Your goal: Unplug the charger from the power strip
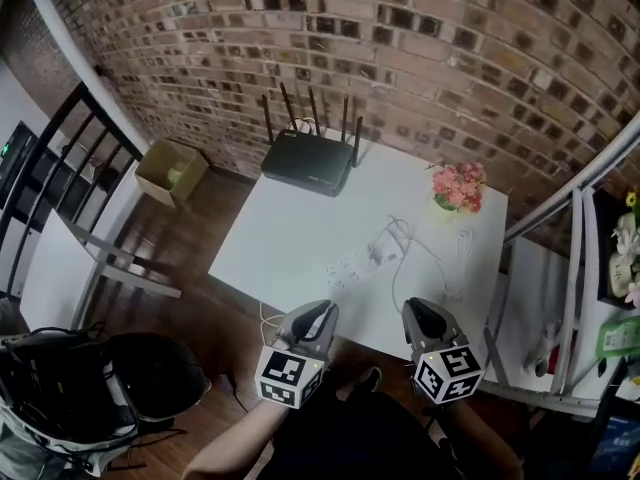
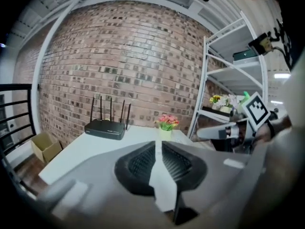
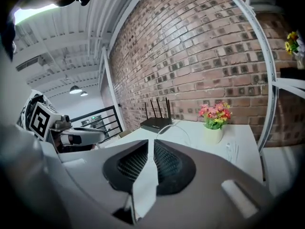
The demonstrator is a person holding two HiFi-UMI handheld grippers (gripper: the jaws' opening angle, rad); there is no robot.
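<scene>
Left hand-held gripper (image 1: 318, 314) and right hand-held gripper (image 1: 428, 314) clenched, empty, short of power strip (image 1: 343, 268); charger (image 1: 381, 255) looks plugged into it. We read this as approach; next: open jaws, brace strip, grab charger.

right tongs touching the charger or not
Apart. The head view shows the right tongs back at the near edge of the table, with bare tabletop between them and the charger on the power strip.

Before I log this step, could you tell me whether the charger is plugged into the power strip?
Apparently plugged in: the charger sits on the power strip; too small for certainty.
</scene>
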